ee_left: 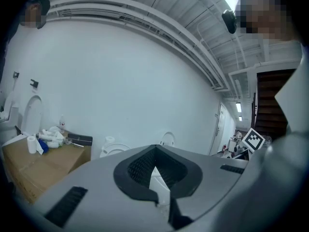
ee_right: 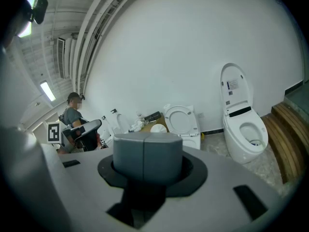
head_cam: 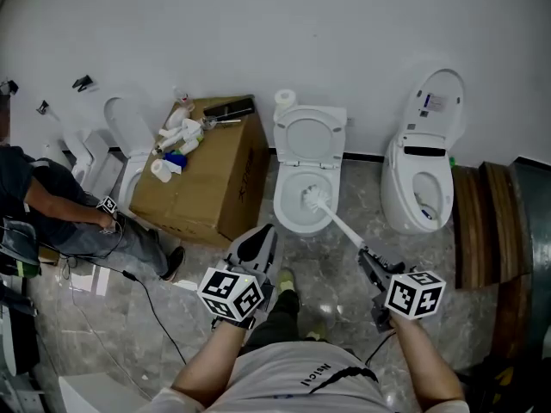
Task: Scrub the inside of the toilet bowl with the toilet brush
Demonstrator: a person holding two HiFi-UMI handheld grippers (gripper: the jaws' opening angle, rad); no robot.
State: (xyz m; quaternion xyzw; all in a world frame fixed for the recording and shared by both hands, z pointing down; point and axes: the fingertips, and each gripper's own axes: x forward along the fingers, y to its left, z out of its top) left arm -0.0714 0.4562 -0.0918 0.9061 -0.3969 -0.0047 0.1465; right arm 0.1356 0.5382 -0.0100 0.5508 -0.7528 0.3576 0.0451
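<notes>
While the brush head sits inside the bowl, the scrubbing looks begun, not finished.

The toilet bowl [head_cam: 284,215] stands at twelve o'clock in the head view with its lid [head_cam: 310,136] raised. The toilet brush [head_cam: 341,224] slants out of it towards five o'clock, its white bristle head low against the inner wall on the three o'clock side. The right gripper [head_cam: 368,261] is clenched on the handle's near end, so reach and grasp are done. The left gripper [head_cam: 256,241] hangs at seven o'clock from the bowl, its jaws closed at the tips on nothing, taking no part. No foam or wet streak shows how much of the wall has been covered. By my judgement most of the round remains: the nine o'clock side, the far wall and under the rim.
</notes>
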